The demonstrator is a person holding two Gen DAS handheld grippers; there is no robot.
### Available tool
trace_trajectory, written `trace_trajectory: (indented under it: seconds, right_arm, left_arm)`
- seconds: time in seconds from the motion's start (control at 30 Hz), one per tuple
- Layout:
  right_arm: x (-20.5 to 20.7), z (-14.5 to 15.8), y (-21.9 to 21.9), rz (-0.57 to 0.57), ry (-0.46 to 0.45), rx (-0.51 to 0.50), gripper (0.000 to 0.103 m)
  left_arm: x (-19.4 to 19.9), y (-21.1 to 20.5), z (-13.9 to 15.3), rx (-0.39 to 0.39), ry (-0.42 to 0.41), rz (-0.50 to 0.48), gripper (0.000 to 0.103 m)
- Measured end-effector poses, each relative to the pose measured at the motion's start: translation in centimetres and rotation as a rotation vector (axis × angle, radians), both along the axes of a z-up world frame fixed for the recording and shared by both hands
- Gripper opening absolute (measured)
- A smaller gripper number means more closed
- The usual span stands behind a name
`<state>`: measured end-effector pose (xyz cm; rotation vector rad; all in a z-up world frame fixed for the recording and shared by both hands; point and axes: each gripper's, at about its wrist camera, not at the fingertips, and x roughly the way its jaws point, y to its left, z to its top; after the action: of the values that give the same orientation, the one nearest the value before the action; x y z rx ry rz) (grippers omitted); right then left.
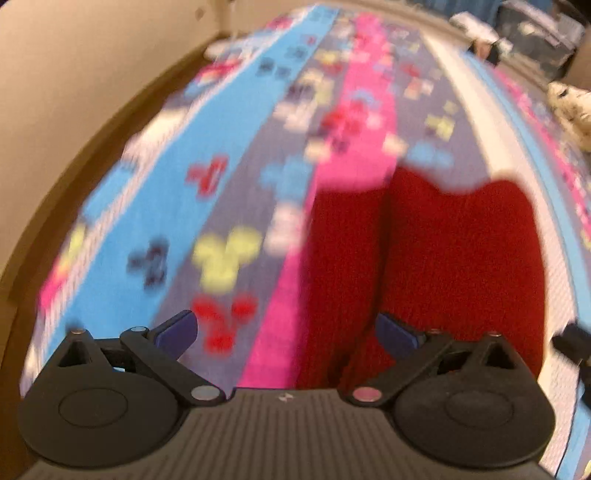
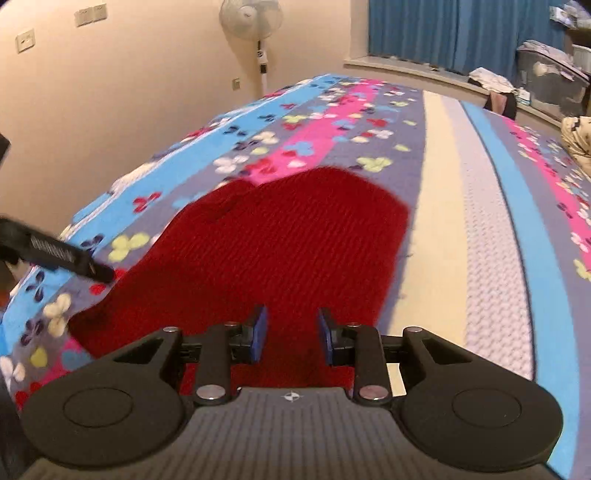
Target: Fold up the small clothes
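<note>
A red knit garment (image 2: 280,236) lies flat on the flowered, striped bedspread (image 2: 491,206). In the left wrist view, which is blurred, the same red garment (image 1: 454,258) shows a crease down its left part. My left gripper (image 1: 288,332) hovers over the garment's left edge, jaws wide apart and holding nothing. My right gripper (image 2: 291,332) is over the garment's near part. Its blue pads (image 2: 260,330) stand a small gap apart, and red cloth shows through the gap without being pinched. A black part of the other gripper (image 2: 62,254) reaches in from the left.
The bed's left edge runs along a beige wall (image 2: 110,110) with a standing fan (image 2: 251,18) behind. Blue curtains (image 2: 461,33) and storage boxes (image 2: 550,81) stand at the back right. A cream patterned cloth (image 2: 578,140) lies on the bed's right side.
</note>
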<state>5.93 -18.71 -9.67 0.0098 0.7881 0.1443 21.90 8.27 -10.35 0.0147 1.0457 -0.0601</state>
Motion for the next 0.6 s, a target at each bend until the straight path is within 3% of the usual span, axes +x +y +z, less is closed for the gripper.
trace_trajectory:
  seconds: [0.07,0.17,0.33,0.6]
  right_arm:
    - [0.8,0.5,-1.1,-0.014,0.004,0.017,0.031]
    - [2.1,0.0,-1.9,-0.027,0.021,0.053,0.031]
    - [3.9,-1.1,-2.0,-0.02,0.049,0.085,0.031]
    - [5.6,-2.4,-3.3,-0.039,0.074,0.144,0.034]
  left_arm:
    - [2.8,-1.2,1.5,0.018,-0.033,-0.07,0.103]
    - [7.7,-4.4,2.4,0.062,-0.055,-0.251,0.101]
    - [12.9,-8.5,0.6,0.15,-0.014,-0.57,0.098]
    - [15.6,-11.2,-3.4,0.106,0.079,-0.771,0.098]
